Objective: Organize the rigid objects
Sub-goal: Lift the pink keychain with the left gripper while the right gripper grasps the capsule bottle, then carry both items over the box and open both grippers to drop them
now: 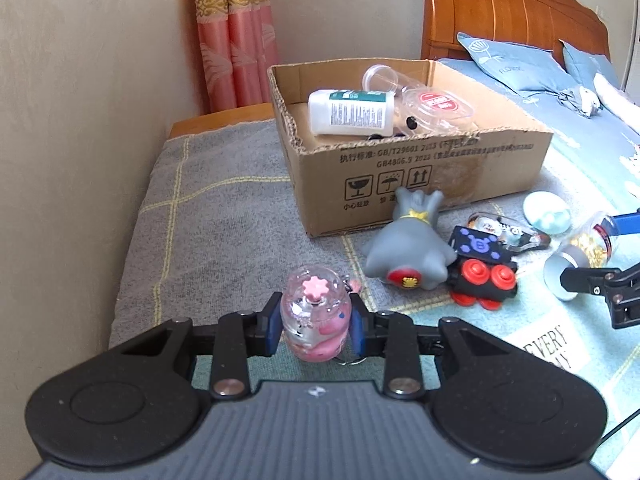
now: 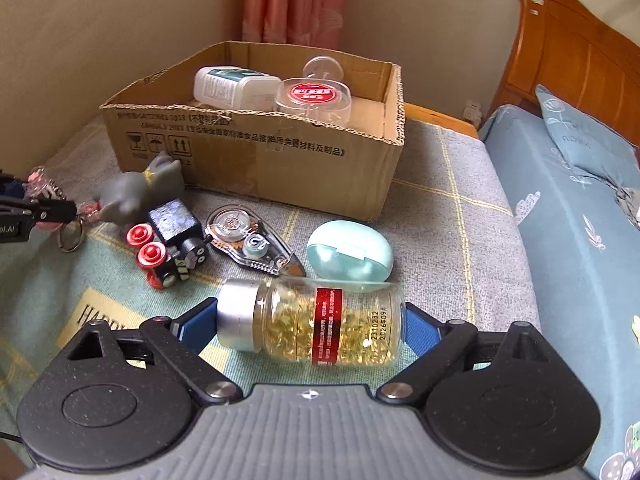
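Note:
My left gripper point(image 1: 316, 322) is shut on a clear pink toy keychain point(image 1: 314, 314), held above the blanket. My right gripper point(image 2: 308, 326) is shut end to end on a glass jar of golden capsules point(image 2: 320, 324) with a silver cap, lying sideways. An open cardboard box point(image 1: 420, 176) stands beyond; it holds a white bottle point(image 1: 350, 114) and clear plastic containers point(image 1: 436, 106). On the blanket lie a grey toy point(image 1: 404, 244), a black toy train with red wheels point(image 1: 482, 268), a correction tape point(image 2: 250, 240) and a mint oval case point(image 2: 348, 256).
A wall point(image 1: 80, 120) runs along the left of the blanket. Pink curtains point(image 1: 236, 40) hang behind the box. A bed with blue pillows point(image 1: 516, 64) and a wooden headboard point(image 1: 512, 4) lies to the right.

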Available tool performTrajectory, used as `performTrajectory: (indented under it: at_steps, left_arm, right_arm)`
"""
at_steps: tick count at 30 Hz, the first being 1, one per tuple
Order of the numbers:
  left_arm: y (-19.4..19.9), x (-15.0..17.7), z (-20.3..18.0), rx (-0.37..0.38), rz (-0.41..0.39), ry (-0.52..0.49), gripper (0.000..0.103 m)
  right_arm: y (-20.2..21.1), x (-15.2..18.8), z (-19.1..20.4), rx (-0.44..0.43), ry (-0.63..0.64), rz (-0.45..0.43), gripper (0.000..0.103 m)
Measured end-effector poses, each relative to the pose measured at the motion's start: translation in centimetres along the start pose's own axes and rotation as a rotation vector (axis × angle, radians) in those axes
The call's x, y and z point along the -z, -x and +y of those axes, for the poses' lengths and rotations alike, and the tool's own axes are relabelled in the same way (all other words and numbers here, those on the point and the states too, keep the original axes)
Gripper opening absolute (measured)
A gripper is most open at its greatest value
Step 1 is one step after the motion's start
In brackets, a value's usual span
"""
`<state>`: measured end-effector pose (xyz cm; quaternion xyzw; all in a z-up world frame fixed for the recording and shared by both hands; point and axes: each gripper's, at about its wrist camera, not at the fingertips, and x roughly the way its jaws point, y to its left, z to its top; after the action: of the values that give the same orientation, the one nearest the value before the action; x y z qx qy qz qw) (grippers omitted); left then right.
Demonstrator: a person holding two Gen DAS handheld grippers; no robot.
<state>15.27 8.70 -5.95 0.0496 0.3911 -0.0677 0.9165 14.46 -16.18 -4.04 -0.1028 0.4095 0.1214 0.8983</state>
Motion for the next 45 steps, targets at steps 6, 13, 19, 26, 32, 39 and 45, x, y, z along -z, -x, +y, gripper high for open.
performTrajectory:
  at_steps: [6, 13, 19, 26, 32, 39, 45]
  left_arm:
    - [1.3, -0.4, -0.5, -0.021, 0.024, -0.035, 0.031]
    - [3.7, -1.6, -1.4, -0.041, 0.012, -0.052, 0.031]
    - [5.6, -3.3, -1.8, -0.042, -0.034, -0.049, 0.031]
    - [6.6, -6.9, -2.1, -0.064, -0.105, -0.06, 0.031]
    - [6.4, -10.3, -1.7, -0.066, -0.158, -0.065, 0.031]
    - [4.4, -12.9, -1.5, -0.051, -0.153, -0.058, 0.031]
    - [2.7, -14.4, -1.8, -0.048, -0.139, -0.086, 0.031]
  right_arm:
    - [1.2, -0.4, -0.5, -0.063, 0.084, 0.042, 0.096]
    - [3.4, -1.9, -1.6, -0.136, 0.118, 0.031, 0.096]
    - [5.4, -5.3, -2.1, -0.152, 0.155, -0.051, 0.096]
    - [5.1, -11.3, -2.7, -0.141, 0.141, -0.112, 0.096]
    - [2.6, -15.5, -3.0, -0.127, 0.059, -0.09, 0.096]
    - [-0.8, -16.3, -2.2, -0.096, 0.012, -0.002, 0.102]
    - [0.2, -15.8, -2.6, -0.115, -0.033, -0.036, 0.103]
